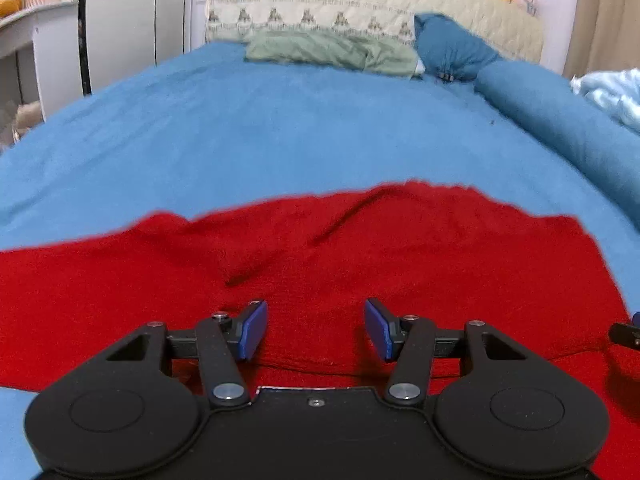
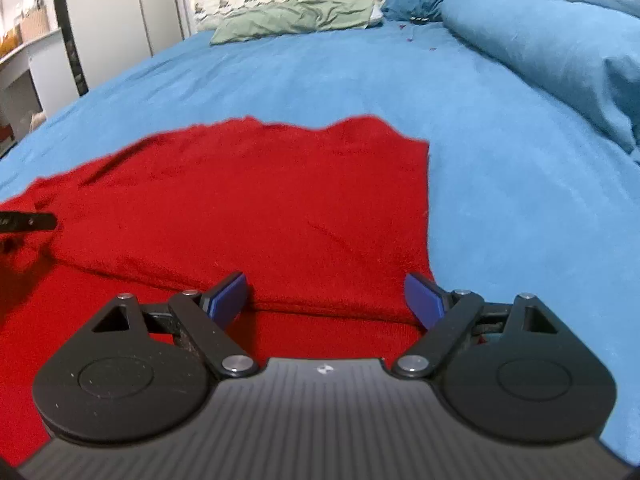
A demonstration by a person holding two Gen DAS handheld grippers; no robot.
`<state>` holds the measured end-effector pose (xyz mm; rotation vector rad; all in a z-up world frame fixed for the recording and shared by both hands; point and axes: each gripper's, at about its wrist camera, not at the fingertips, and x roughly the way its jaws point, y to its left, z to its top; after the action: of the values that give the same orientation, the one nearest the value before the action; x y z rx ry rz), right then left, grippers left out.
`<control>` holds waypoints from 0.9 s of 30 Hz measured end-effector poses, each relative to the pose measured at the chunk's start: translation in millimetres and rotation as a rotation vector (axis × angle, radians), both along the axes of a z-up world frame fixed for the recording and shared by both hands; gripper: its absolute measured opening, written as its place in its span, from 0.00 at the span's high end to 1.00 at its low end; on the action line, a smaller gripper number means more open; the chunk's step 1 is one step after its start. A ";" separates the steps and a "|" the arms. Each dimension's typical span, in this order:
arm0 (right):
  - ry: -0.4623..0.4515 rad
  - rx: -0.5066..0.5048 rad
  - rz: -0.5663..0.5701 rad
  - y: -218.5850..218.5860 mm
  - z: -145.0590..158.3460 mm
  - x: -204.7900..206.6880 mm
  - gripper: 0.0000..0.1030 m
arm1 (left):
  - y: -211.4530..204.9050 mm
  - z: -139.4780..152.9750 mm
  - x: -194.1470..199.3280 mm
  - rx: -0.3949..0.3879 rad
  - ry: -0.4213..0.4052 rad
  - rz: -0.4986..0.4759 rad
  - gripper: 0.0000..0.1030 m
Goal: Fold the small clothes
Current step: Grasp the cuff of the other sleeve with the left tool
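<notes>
left gripper (image 1: 316,330): jaws spread, holding nothing, low over the knit.
right gripper (image 2: 326,300): jaws spread, empty, at the fold's right end.
red knit (image 2: 256,200): lower centre, flat on the bed (image 2: 500,160).
risk: pinching one layer only (thick knit) drags the fold askew.
containers: none seen.

The red sweater (image 1: 360,248) is looking like fuzzy matt knit, the blue bedsheet (image 1: 280,128) is showing soft matt cloth, and the grippers' fingers (image 2: 228,300) are appearing as matt black plastic.
</notes>
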<state>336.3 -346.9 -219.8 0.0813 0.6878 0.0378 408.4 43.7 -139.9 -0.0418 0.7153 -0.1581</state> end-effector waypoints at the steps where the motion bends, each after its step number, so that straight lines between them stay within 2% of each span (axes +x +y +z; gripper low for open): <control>1: -0.017 0.002 0.004 2.0 8.8 -4.8 0.02 | -0.3 8.8 -4.3 0.011 -0.012 0.003 0.44; 5: -0.074 -0.005 0.032 11.2 54.7 -26.5 0.01 | 14.7 53.6 -31.6 0.010 -0.057 0.026 0.42; 6: -0.089 -0.002 0.047 15.2 66.7 -31.6 0.00 | 22.0 67.3 -40.1 -0.001 -0.069 0.038 0.36; 7: -0.096 -0.008 0.058 20.6 76.9 -35.5 0.00 | 28.5 78.2 -46.3 -0.005 -0.078 0.050 0.23; 8: -0.101 -0.018 0.072 27.7 88.4 -38.8 0.00 | 33.7 87.9 -51.1 -0.006 -0.084 0.060 0.15; 9: -0.099 -0.023 0.084 35.0 98.1 -40.7 0.00 | 43.3 98.5 -57.0 -0.010 -0.095 0.074 0.01; 11: -0.098 -0.013 0.113 50.5 113.3 -43.2 0.00 | 62.2 114.3 -65.6 -0.016 -0.143 0.110 0.00; 13: -0.093 0.002 0.143 69.6 121.5 -43.3 0.00 | 84.5 124.4 -69.8 -0.014 -0.143 0.169 0.00; 16: -0.082 0.017 0.153 100.4 124.0 -37.1 0.00 | 122.4 135.6 -79.0 -0.040 -0.141 0.240 0.00; 19: -0.070 0.036 0.174 133.7 122.8 -28.2 0.00 | 157.5 142.7 -89.0 -0.022 -0.151 0.301 0.00; 23: -0.053 0.050 0.228 176.7 119.0 -19.1 0.00 | 203.4 137.6 -95.7 -0.033 -0.140 0.381 0.00; 27: -0.037 0.061 0.279 212.4 112.2 -15.7 0.00 | 253.1 111.0 -105.3 -0.073 -0.103 0.470 0.00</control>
<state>320.6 -134.5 -107.6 0.0429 0.6573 0.3275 303.2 296.8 -28.9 -0.2675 0.5799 0.2626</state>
